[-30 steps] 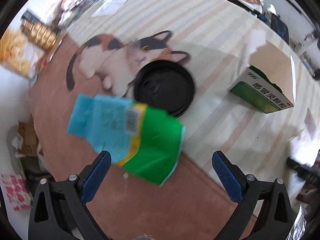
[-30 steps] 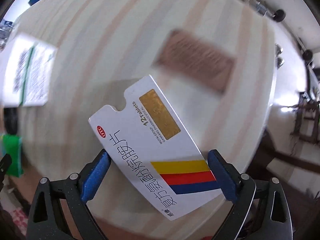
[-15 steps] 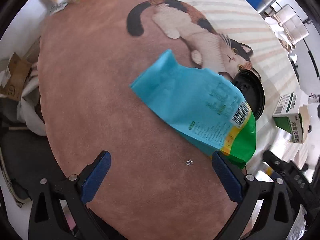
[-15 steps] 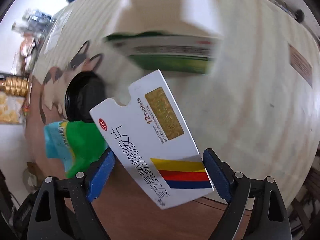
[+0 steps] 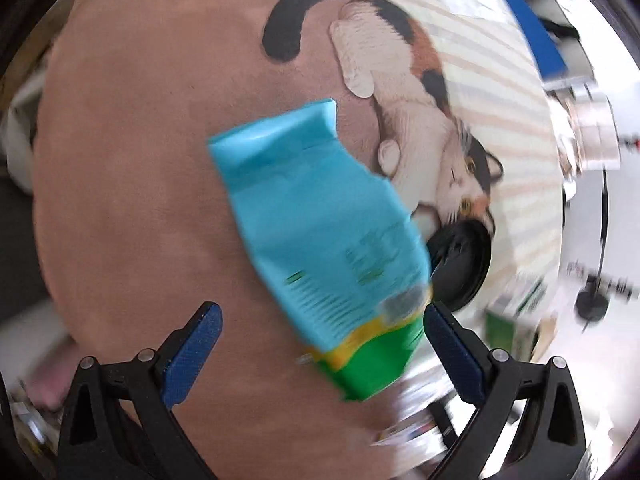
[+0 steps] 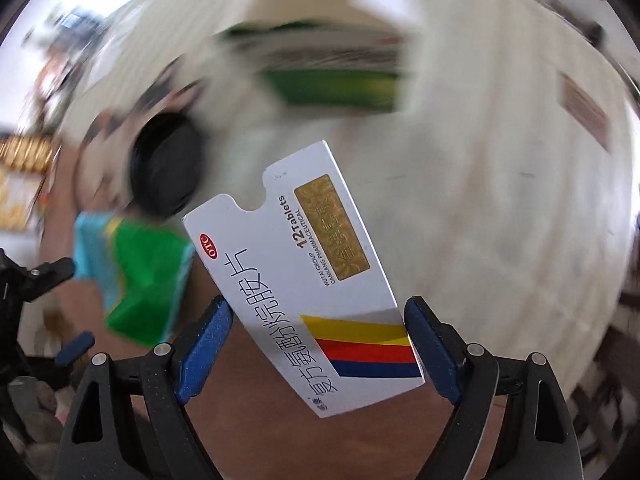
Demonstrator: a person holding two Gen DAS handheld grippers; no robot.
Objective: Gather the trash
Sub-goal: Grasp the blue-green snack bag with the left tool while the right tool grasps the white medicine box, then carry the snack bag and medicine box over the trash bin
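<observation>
While the right wrist view shows a pill box (image 6: 316,280), the left shows none.

A round worktop (image 5: 120,184) fills both views, spread with a cloth that is plain brown on one side and cream with pale stripes (image 5: 516,128) on the other, a calico cat (image 5: 404,92) printed where the two meet. Bright daylight washes out the white surroundings past the rim. A blue panel (image 5: 536,44) lies beyond the far edge; the rest is blurred.
</observation>
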